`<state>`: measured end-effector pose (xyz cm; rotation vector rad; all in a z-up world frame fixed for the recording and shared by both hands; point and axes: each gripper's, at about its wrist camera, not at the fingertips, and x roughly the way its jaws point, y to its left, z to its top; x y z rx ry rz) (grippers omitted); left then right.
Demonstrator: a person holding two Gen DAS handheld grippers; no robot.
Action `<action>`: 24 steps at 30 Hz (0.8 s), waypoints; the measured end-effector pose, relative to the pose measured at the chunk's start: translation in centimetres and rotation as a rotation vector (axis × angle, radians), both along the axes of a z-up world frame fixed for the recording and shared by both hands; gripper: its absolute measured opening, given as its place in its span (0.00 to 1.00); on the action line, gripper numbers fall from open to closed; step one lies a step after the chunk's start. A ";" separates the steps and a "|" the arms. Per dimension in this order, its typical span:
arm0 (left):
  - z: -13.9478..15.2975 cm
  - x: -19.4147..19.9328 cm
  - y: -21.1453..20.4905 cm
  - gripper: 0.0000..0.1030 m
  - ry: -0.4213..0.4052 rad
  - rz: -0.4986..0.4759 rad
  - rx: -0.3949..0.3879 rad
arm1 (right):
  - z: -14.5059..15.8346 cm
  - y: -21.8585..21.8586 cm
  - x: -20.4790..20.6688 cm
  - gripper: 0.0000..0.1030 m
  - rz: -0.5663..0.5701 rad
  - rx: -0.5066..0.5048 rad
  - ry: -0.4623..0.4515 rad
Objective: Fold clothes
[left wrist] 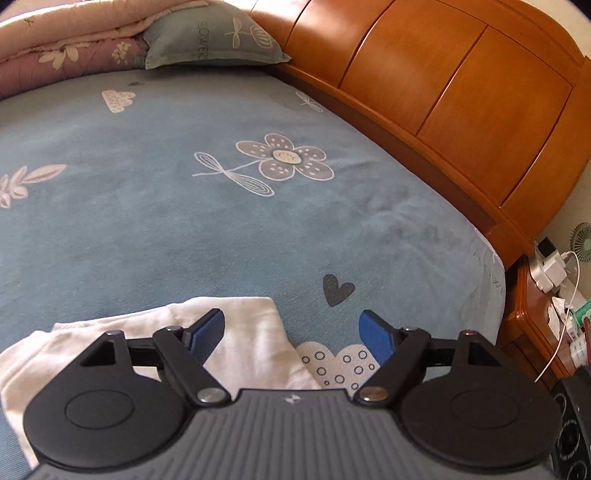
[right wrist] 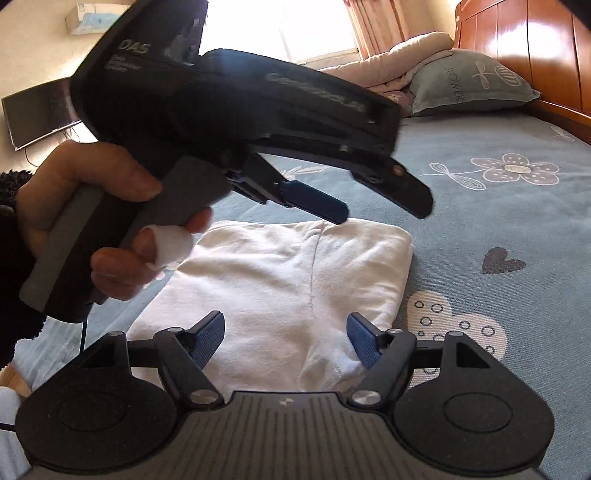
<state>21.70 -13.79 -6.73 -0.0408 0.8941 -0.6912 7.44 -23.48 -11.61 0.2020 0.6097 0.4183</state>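
Between right tongs (spread wide): folded white garment, untouched.

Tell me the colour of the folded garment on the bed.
White garment, clearest in the right wrist view.

Bedroom interior: bed with blue flower-print sheet, curved wooden headboard, matching grey-green pillow beside a folded quilt. Bright curtained window; wall-mounted television; cluttered wooden nightstand.
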 end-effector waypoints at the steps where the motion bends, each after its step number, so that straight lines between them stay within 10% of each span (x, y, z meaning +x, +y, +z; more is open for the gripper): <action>1: 0.6 -0.7 0.9 0.78 -0.007 0.011 -0.002 | 0.3 0.0 -0.3 0.76 -0.004 -0.001 -0.004; 12: -3.4 -6.4 9.2 0.79 0.182 0.275 -0.085 | 2.4 1.7 -4.0 0.84 0.059 -0.043 -0.039; 17: -1.9 -9.4 10.4 0.79 0.127 0.310 -0.114 | 1.2 1.9 -3.6 0.86 -0.058 -0.190 0.034; 24: -1.0 -12.8 11.9 0.82 0.080 0.373 -0.105 | 3.0 1.6 -7.0 0.88 0.039 -0.071 -0.038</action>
